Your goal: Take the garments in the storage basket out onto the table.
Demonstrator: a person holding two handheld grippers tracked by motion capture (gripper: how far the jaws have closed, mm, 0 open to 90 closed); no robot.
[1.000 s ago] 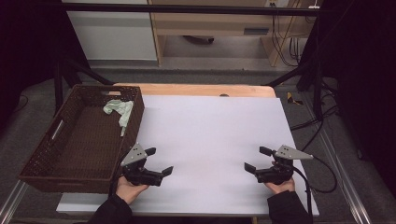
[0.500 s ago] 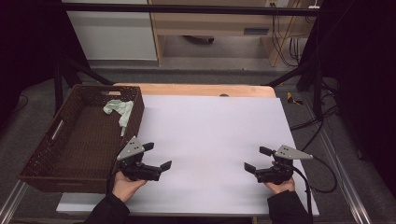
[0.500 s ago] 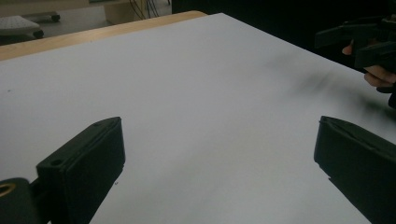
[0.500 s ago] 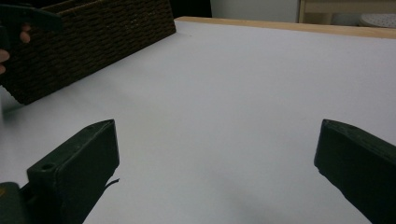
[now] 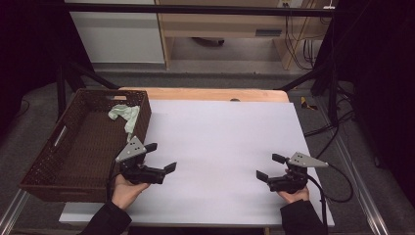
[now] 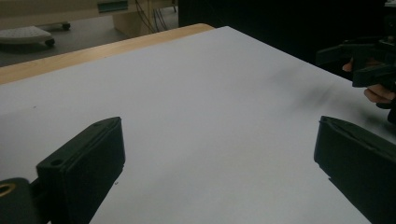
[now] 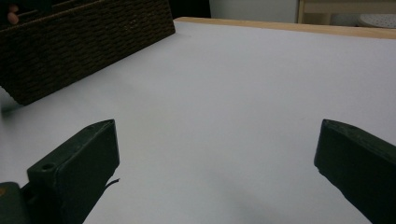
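One pale green cloth (image 5: 124,115) is lying crumpled over the far right corner of the brown wicker basket (image 5: 58,147), in the left half of the high view. The left gripper (image 5: 159,156) is lifting and tilting toward it: half a second ago it sat lower and flatter near the bottom of the frame, and now it is hanging just beside the basket's right wall, jaws spread wide and empty. That probably means the reach for the cloth is beginning. The right gripper (image 5: 270,166) is resting at lower right on the white tabletop (image 5: 220,142), where it was before, jaws likewise parted with nothing between them, well apart from the basket.
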